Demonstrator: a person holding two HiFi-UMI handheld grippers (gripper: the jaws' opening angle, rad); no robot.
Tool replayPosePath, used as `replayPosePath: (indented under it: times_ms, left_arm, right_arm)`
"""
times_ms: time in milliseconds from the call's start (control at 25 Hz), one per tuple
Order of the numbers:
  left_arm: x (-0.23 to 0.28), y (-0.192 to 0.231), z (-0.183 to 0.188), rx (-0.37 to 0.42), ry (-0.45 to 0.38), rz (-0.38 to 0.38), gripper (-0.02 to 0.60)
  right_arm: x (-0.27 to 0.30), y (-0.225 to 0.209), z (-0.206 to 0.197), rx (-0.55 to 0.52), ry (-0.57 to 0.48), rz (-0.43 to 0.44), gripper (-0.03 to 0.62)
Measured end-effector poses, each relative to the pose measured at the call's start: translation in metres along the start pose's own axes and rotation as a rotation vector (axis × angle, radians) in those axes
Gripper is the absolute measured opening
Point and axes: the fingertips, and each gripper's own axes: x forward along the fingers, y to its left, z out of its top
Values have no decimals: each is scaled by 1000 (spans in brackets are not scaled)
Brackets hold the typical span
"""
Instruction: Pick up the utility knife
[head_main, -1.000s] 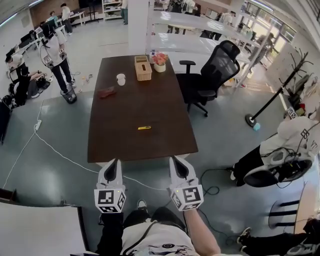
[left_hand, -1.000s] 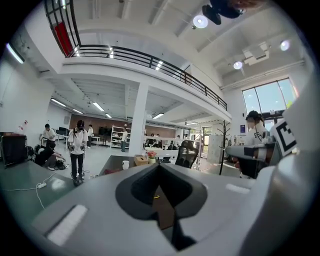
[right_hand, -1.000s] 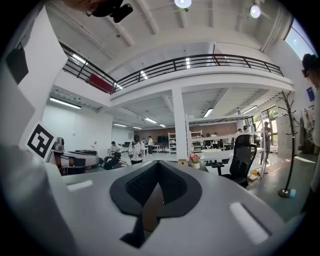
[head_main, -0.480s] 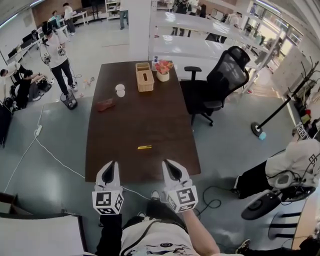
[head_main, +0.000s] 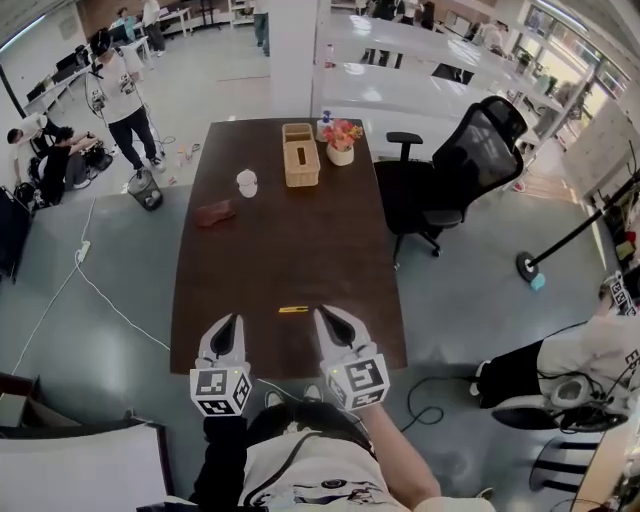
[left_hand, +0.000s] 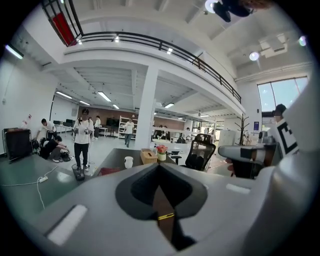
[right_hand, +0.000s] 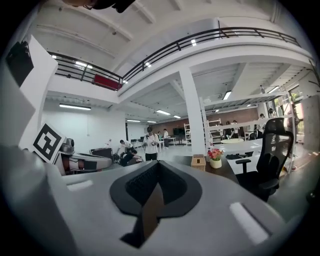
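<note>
Left tongs (head_main: 231, 322) and right tongs (head_main: 324, 315) are both hanging pressed together and empty, with the yellow utility knife (head_main: 293, 310) lying flat on the surface (head_main: 270, 240) between their tips, nearer the right. Knife is looking light, stiff and low-lying, so gripping across its narrow mid-body is looking best. Cup (head_main: 246, 183), wicker box (head_main: 300, 160), flowers (head_main: 341, 138) and red cloth (head_main: 214, 212) are sitting well beyond the knife, blocking nothing.

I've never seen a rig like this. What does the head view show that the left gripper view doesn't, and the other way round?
Only the head view: the whole dark table seen from above, and the marker cube on the left gripper.

Only the left gripper view: the balcony railing and ceiling lights overhead.

Both: the yellow utility knife near the table's close end, the white cup, the flower pot and the black office chair.
</note>
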Motion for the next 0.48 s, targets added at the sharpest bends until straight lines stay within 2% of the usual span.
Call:
replayPosePath:
  times_ms: [120, 320, 480]
  left_arm:
    - [15, 7, -23, -28, 92, -16, -2]
    - [34, 15, -92, -112, 361, -59, -2]
    - [38, 9, -139, -166, 492, -83, -2]
  right_arm:
    - [16, -1, -23, -7, 78, 13, 2]
    - [42, -4, -83, -43, 272, 72, 2]
    - [54, -6, -132, -49, 401, 109, 2]
